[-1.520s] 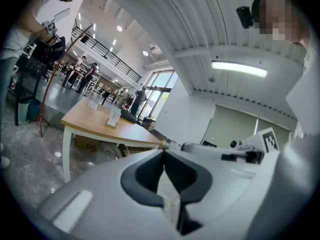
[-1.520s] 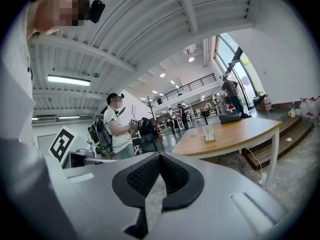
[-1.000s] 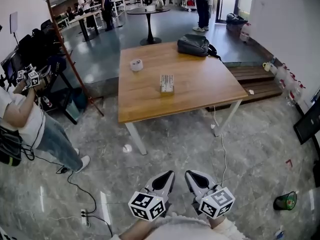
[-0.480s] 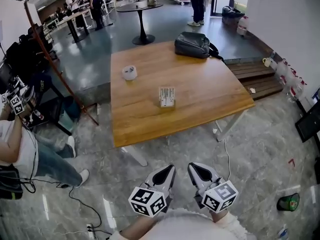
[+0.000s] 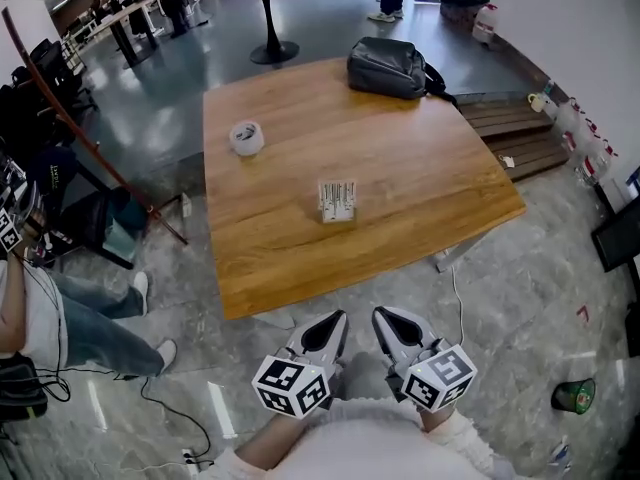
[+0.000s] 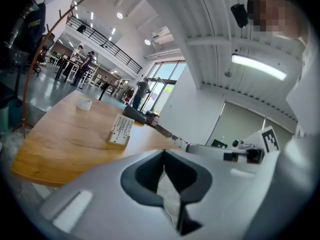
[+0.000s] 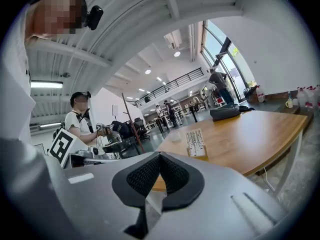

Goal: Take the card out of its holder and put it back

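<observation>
The card holder (image 5: 337, 200) is seen at the middle of the bench (image 5: 440, 158). In the gripper views the left tool (image 6: 163, 155) and right tool (image 7: 160, 156) are shown fully closed with nothing between the jaws. Only in the head view are they placed short of the near edge.

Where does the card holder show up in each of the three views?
Head view: card holder near the middle of the wooden table.
Left gripper view: card holder left of centre, on the tabletop.
Right gripper view: card holder just right of centre.
Shared landmark: the black bag at the table's far edge, beyond the holder.
</observation>
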Demonstrator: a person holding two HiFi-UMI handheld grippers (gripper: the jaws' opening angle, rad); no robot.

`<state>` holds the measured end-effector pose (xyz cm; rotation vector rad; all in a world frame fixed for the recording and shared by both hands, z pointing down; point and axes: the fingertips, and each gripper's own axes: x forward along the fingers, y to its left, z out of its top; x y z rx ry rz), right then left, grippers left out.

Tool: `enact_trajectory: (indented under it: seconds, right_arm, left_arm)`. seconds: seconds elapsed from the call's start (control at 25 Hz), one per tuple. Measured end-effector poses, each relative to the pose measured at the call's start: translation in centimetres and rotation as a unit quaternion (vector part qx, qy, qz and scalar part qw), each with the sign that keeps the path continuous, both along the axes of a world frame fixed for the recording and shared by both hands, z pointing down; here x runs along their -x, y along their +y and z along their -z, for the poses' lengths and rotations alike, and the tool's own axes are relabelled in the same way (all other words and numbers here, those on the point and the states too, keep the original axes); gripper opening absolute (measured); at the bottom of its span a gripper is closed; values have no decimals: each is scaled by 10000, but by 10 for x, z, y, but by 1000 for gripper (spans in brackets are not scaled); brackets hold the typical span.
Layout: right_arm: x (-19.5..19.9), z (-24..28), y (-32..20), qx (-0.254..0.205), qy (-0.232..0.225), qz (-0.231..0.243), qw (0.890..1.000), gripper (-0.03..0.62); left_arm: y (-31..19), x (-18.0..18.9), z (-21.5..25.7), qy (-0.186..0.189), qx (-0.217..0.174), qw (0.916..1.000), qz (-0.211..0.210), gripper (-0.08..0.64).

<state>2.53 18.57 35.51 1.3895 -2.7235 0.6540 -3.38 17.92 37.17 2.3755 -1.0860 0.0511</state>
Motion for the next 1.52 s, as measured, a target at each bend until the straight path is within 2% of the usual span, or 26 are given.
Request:
enact_trajectory:
  seconds: [0.24,0.72,1.2,1.52]
  right_arm:
    - [-6,-20,-63,203,120,160,9996,-5]
    - [-11,-17,-185,149,261,745,9968,-5]
    - [-17,-31,-232,342,368,691,9963,-5]
    - [-15,-44,-245,541,448,713,9950,11]
  left_arm:
    - [-60,4,-11,36,212,9996,207,8]
    - [-181,1,-9,38,240,9967,777,8]
    - [-227,6,-21,-39,417,9945,956,8]
    - [-249,14,-33,-422,382,9948,848,8]
